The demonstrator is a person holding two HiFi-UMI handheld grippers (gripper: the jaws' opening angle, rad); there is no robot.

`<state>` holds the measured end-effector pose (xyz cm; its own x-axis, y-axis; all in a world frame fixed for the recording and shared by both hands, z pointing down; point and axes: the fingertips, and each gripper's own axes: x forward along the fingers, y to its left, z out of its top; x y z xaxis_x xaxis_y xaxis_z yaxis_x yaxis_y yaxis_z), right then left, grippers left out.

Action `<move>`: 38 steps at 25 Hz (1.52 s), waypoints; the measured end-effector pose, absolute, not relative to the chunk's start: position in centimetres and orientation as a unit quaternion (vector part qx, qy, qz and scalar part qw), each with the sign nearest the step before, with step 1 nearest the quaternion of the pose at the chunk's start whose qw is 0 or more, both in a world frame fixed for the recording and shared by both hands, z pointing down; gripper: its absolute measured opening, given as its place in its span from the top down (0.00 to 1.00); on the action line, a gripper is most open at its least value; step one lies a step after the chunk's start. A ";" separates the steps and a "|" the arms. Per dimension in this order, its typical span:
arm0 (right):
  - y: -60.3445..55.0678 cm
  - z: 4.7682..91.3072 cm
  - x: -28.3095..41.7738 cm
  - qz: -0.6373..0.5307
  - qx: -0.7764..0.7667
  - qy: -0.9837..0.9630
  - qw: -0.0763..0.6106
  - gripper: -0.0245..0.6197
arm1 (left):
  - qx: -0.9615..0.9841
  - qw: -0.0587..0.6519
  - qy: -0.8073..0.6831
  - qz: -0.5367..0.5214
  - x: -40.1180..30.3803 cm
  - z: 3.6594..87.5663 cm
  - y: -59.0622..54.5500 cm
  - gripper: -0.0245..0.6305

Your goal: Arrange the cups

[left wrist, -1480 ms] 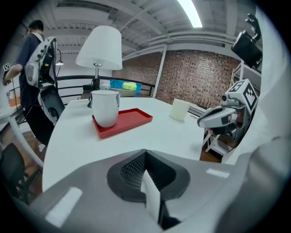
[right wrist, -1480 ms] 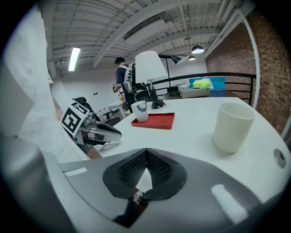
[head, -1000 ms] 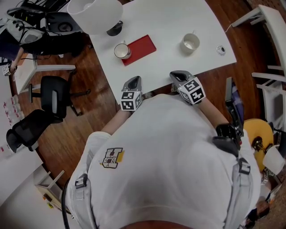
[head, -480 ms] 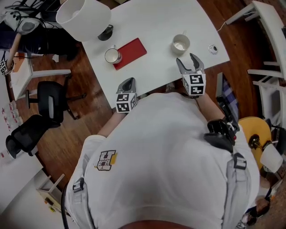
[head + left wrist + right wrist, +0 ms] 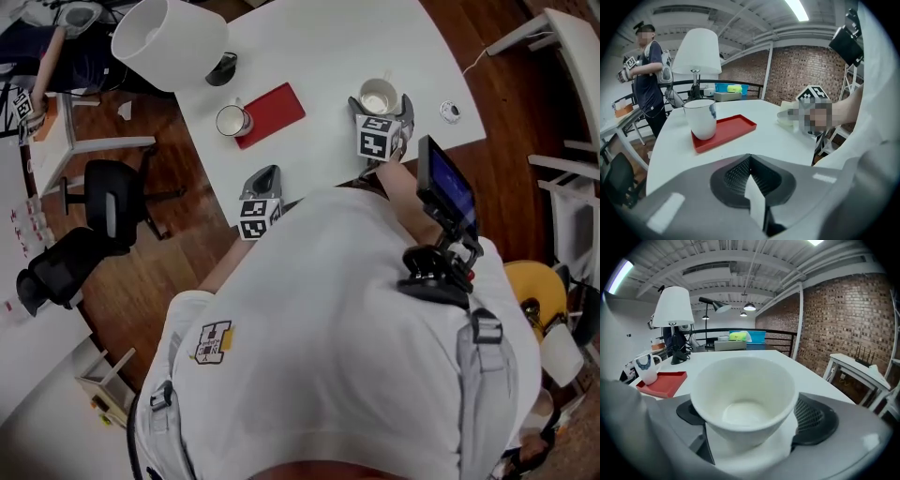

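A white cup (image 5: 378, 96) without a visible handle stands on the white table (image 5: 319, 56), right of centre. My right gripper (image 5: 381, 105) has reached it; its jaws have just been opening and now stand wide on either side of the cup (image 5: 743, 394), with a gap at each pad. A white mug (image 5: 232, 120) with a blue mark stands on the left end of a red tray (image 5: 277, 111). My left gripper (image 5: 265, 176) hovers shut and empty at the table's near edge, pointing toward the mug (image 5: 701, 119) and tray (image 5: 729, 131).
A large white lampshade (image 5: 169, 42) overhangs the table's far left corner, its black base (image 5: 220, 67) beside it. A small round object (image 5: 451, 112) lies near the right edge. Office chairs (image 5: 108, 197) stand on the left, white furniture (image 5: 562, 56) on the right. A person (image 5: 649, 70) stands beyond the table.
My right gripper has swung from the table's near edge out to the white cup, and its jaws have gone from shut to wide around it. The left gripper has hardly moved.
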<state>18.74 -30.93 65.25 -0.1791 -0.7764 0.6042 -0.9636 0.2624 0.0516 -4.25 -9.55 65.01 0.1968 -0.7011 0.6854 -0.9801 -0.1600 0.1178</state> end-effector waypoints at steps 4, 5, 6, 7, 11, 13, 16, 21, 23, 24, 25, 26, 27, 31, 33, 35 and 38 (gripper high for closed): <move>-30.7 64.9 18.2 0.146 0.560 -0.769 0.272 0.24 | 0.711 0.289 -0.591 0.248 -4.3 64.9 -9.1 0.96; -30.7 64.9 18.2 0.142 0.551 -0.776 0.271 0.24 | 0.710 0.290 -0.592 0.247 -4.3 65.0 -9.0 0.96; -30.7 64.8 18.1 0.135 0.538 -0.787 0.271 0.25 | 0.709 0.292 -0.593 0.247 -4.3 65.1 -9.0 0.96; -30.6 64.8 17.8 0.127 0.519 -0.801 0.271 0.25 | 0.707 0.293 -0.594 0.246 -4.4 65.2 -8.9 0.96; -29.7 64.9 16.1 0.089 0.407 -0.867 0.273 0.25 | 0.701 0.299 -0.602 0.239 -4.6 65.5 -8.6 0.96; -28.9 65.1 15.4 0.076 0.353 -0.890 0.279 0.25 | 0.698 0.298 -0.606 0.238 -5.0 65.7 -8.3 0.96; -28.0 65.2 14.9 0.066 0.306 -0.905 0.286 0.25 | 0.695 0.294 -0.612 0.236 -5.4 65.9 -8.1 0.96; -26.6 65.0 12.1 0.054 0.271 -0.916 0.291 0.25 | 0.677 0.307 -0.636 0.208 -7.3 66.5 -6.9 0.96; -25.5 64.9 10.9 0.052 0.265 -0.917 0.294 0.25 | 0.673 0.309 -0.641 0.202 -8.1 66.3 -6.1 0.96; -25.0 65.0 10.3 0.052 0.265 -0.916 0.296 0.25 | 0.672 0.310 -0.643 0.200 -8.4 66.2 -5.8 0.96; -24.6 65.0 9.9 0.053 0.268 -0.915 0.298 0.25 | 0.670 0.310 -0.644 0.199 -8.7 66.2 -5.6 0.96; -24.2 65.1 9.5 0.054 0.275 -0.912 0.300 0.25 | 0.670 0.311 -0.645 0.197 -9.0 66.2 -5.3 0.96; -24.0 65.2 9.1 0.057 0.284 -0.909 0.300 0.25 | 0.669 0.312 -0.646 0.196 -9.2 66.3 -5.2 0.96; -23.8 65.5 8.7 0.069 0.327 -0.895 0.296 0.25 | 0.666 0.310 -0.651 0.191 -9.6 66.3 -5.0 0.96; -24.0 65.3 8.7 0.074 0.341 -0.890 0.295 0.25 | 0.665 0.311 -0.652 0.190 -9.7 66.2 -5.0 0.96; -24.3 65.3 9.0 0.079 0.353 -0.884 0.295 0.25 | 0.665 0.310 -0.652 0.190 -9.8 66.2 -5.1 0.96; -24.8 65.4 9.6 0.085 0.366 -0.878 0.296 0.25 | 0.667 0.310 -0.650 0.193 -9.7 66.2 -5.3 0.96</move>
<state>9.63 -24.79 65.43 -0.5568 -0.5933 0.5813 -0.6938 0.7170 0.0674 -9.67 -5.33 66.22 0.0811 -0.7468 0.6600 -0.9859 0.0370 0.1630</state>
